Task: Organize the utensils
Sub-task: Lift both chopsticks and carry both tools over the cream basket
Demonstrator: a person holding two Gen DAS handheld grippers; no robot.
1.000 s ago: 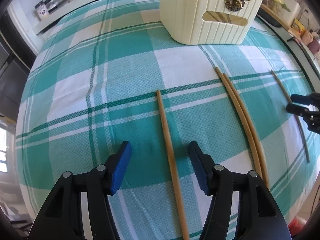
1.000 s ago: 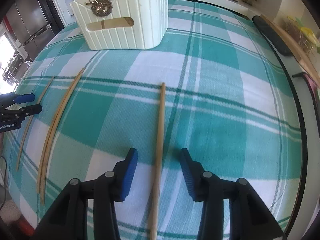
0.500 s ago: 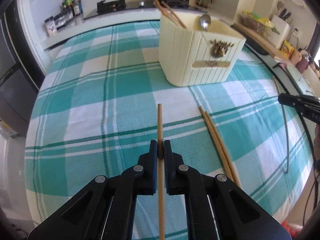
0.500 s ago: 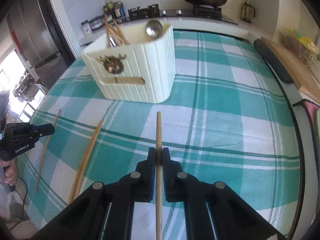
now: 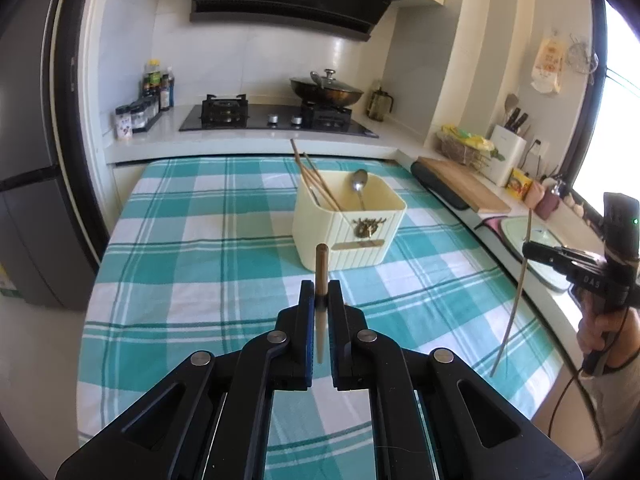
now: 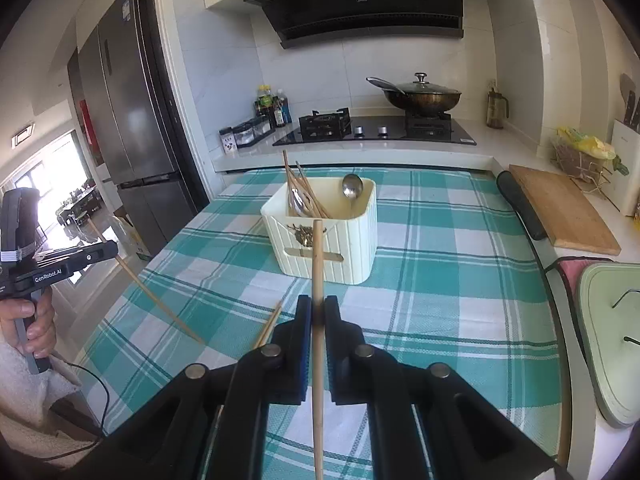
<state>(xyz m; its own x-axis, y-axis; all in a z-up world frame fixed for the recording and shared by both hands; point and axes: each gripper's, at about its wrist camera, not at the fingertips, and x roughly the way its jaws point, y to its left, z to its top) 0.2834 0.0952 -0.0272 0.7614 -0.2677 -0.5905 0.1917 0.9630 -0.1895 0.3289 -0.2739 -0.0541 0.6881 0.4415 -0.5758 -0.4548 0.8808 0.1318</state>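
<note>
Two chopsticks lifted, one in each gripper, both aimed at the holder.

The thin wooden chopstick [image 5: 321, 280] is clamped in the left gripper [image 5: 321, 300], the longer pale wooden chopstick [image 6: 317, 300] in the right gripper [image 6: 317, 312]; both are clear of the teal plaid tablecloth [image 5: 200, 280]. The cream ribbed utensil holder [image 5: 344, 236] sits at twelve o'clock; I'd tip each stick upright, lower it inside the rim, then release. Both grippers are level and forward-pointing. Two loose chopsticks [image 6: 270, 326] lie at ten o'clock.

A teal-and-white plaid tablecloth [image 5: 192, 264] covers the table. On it, a cream ribbed utensil holder [image 5: 344, 236] (with a small brass-coloured emblem). Tan wooden chopsticks [image 5: 321, 276] sit between black grippers [image 5: 321, 300] with blue pads [image 6: 305, 320]. Behind, a black stovetop [image 6: 376, 132].
</note>
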